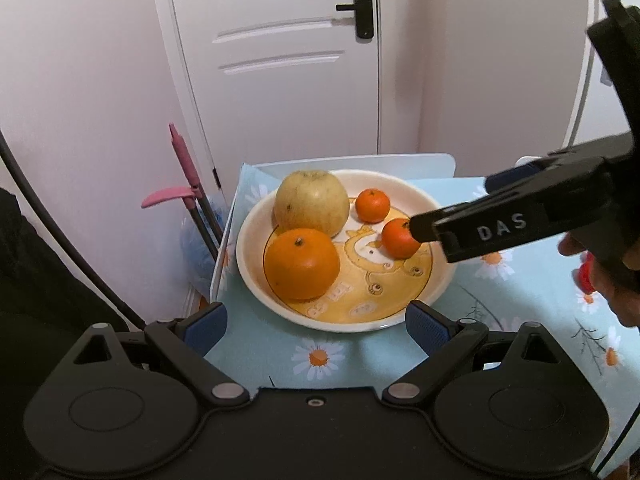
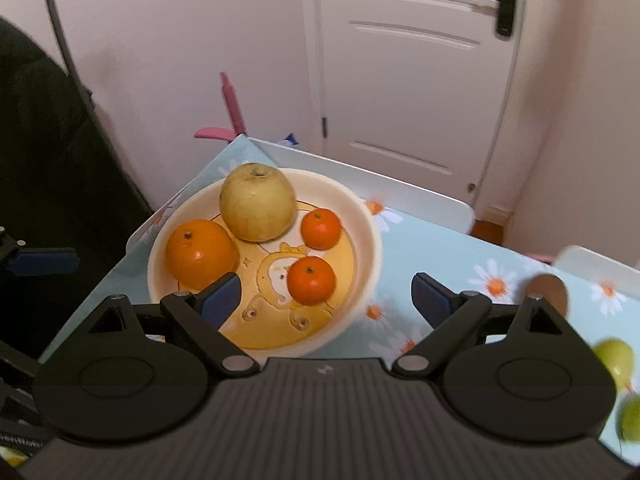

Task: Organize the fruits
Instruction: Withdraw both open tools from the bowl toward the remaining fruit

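A cream bowl (image 1: 248, 264) with a yellow cartoon bottom holds a pale yellow pear (image 1: 311, 203), a large orange (image 1: 301, 264) and two small tangerines (image 1: 372, 205) (image 1: 399, 238). My left gripper (image 1: 316, 326) is open and empty, just in front of the bowl. My right gripper (image 2: 326, 300) is open and empty above the bowl's near rim (image 2: 360, 216), with the nearer tangerine (image 2: 311, 280) between its spread fingers. In the left wrist view its black body (image 1: 500, 232) reaches in from the right, beside that tangerine. The pear (image 2: 258, 202) and orange (image 2: 200, 252) sit at the bowl's back left.
The table has a light blue daisy cloth (image 1: 320, 356) and ends at the left next to a pink-handled broom (image 1: 188, 176). Two green fruits (image 2: 616, 356) (image 2: 630, 420) and a brown round thing (image 2: 550, 288) lie at the right. A white door (image 1: 280, 60) stands behind.
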Available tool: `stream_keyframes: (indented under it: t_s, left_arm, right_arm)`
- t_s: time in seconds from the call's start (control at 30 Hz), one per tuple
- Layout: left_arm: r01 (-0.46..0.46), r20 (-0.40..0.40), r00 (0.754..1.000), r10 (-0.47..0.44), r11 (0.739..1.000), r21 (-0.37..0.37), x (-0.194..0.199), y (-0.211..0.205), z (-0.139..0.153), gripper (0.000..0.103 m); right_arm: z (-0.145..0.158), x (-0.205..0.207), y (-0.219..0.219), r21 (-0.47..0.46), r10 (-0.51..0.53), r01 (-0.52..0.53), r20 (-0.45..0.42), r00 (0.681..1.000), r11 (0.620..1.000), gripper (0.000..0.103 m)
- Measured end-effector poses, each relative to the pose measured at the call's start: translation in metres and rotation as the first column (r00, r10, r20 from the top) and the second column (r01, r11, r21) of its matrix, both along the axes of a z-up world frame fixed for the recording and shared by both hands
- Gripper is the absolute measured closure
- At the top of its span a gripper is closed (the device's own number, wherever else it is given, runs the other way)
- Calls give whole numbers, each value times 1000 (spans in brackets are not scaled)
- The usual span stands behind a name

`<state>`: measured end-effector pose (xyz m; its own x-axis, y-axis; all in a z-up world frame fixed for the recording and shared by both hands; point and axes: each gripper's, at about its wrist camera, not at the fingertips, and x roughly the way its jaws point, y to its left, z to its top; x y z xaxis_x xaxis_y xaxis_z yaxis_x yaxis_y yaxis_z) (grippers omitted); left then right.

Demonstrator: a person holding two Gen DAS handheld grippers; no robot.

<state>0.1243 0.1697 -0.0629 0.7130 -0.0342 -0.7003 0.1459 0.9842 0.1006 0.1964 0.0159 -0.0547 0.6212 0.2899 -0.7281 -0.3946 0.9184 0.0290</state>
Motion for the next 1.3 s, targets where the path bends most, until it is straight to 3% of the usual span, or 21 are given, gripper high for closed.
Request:
stream_keyframes:
  t_s: [0.37,0.63,1.3]
  left_arm:
    - [96,48,994,-94,995,-23,-8,-12,29,5]
    - [150,61,987,-148,988,-41,-14,-37,40,5]
    - [51,76,996,-50,998,-20,-64,-161,32,5]
  right_arm:
    - [39,-46,-50,13,-226,225,17,974,974,0]
    - [52,-80,-101,5,-324,324,39,945,946,0]
    - [35,-108,-248,-16,-262,262,15,965,965,0]
